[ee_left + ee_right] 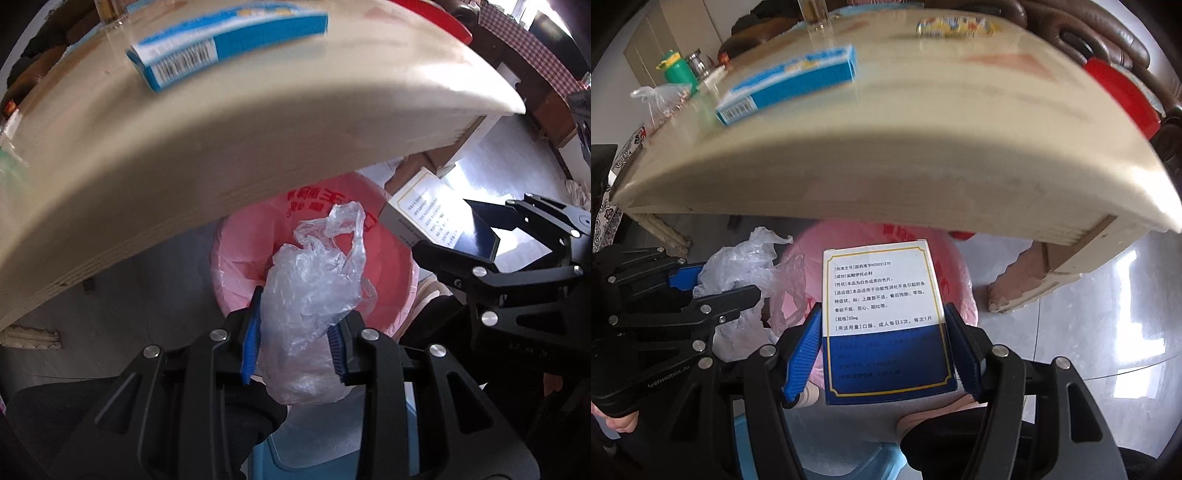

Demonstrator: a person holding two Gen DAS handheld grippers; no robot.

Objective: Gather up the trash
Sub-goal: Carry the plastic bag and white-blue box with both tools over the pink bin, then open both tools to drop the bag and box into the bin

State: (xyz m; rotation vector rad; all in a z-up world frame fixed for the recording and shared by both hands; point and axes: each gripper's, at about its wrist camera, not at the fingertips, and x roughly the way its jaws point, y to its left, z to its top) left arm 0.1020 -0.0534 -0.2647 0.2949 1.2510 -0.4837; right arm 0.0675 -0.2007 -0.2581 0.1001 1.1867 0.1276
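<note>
My left gripper is shut on a crumpled clear plastic bag, held over a bin lined with a pink bag that stands under the table's front edge. In the right wrist view the same plastic bag shows at the left beside the left gripper. My right gripper is shut on a white and blue medicine box, upright above the pink bin. That box and the right gripper appear at the right of the left wrist view.
A pale wooden table overhangs the bin. On it lie a blue and white carton, a yellow wrapper, a clear bag, a green bottle and a red lid. Shiny tiled floor lies to the right.
</note>
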